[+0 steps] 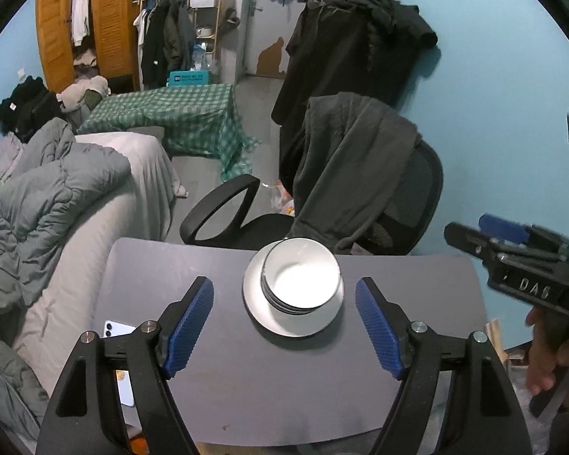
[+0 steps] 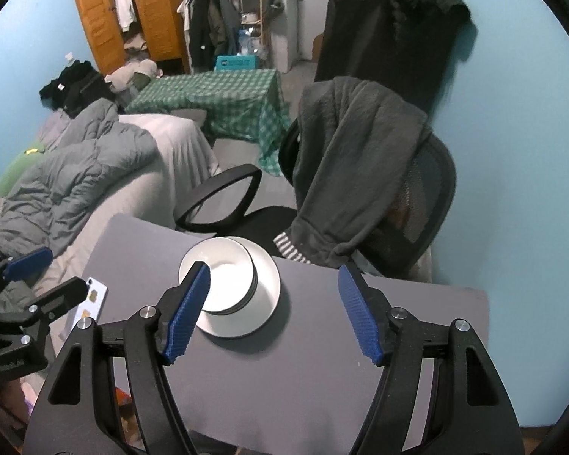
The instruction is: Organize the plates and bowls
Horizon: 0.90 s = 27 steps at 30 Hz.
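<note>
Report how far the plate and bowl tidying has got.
Done, it seems: the bowls sit nested on the plate on the grey table. In hand: nothing; left gripper and right gripper are both open, empty. Left: no other dishes visible.

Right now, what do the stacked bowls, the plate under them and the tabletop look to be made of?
Bowls: likely glazed ceramic or enamel, glossy white with dark rims. Plate: same smooth white sheen. Tabletop: matte grey, no glare or grain, perhaps laminate.
</note>
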Motion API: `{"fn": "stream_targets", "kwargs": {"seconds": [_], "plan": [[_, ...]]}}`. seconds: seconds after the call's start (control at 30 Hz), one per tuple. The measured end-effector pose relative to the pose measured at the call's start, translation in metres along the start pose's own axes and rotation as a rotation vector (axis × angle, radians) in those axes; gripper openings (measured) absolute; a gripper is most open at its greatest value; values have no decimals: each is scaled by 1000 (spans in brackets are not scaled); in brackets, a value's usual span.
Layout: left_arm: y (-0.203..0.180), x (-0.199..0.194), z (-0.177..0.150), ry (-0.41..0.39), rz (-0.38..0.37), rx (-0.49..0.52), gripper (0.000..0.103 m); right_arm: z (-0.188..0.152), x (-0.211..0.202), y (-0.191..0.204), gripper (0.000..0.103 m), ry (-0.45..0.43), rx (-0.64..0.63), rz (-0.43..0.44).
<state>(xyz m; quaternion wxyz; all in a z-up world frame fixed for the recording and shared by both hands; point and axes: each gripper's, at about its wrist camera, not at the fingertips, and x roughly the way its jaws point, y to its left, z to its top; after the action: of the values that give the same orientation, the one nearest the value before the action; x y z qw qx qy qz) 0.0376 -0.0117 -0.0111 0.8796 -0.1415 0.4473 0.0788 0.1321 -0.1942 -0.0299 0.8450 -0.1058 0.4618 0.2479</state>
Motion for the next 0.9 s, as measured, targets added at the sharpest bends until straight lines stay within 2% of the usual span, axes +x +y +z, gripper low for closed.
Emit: {"fn": "stream_targets", "kwargs": {"seconds": [0.13,0.43,0.9], "plan": [[1,-15,-2,-14,-24,-28,79,-7,-14,1,69,0,31,2],[-1,-32,-11,-49,-33,-2,79,-19,-32,1,69,2,74,-26],[10,-45,-13,-56,-52,-13,79,-23,-39,4,69,-10,88,-27]]}}
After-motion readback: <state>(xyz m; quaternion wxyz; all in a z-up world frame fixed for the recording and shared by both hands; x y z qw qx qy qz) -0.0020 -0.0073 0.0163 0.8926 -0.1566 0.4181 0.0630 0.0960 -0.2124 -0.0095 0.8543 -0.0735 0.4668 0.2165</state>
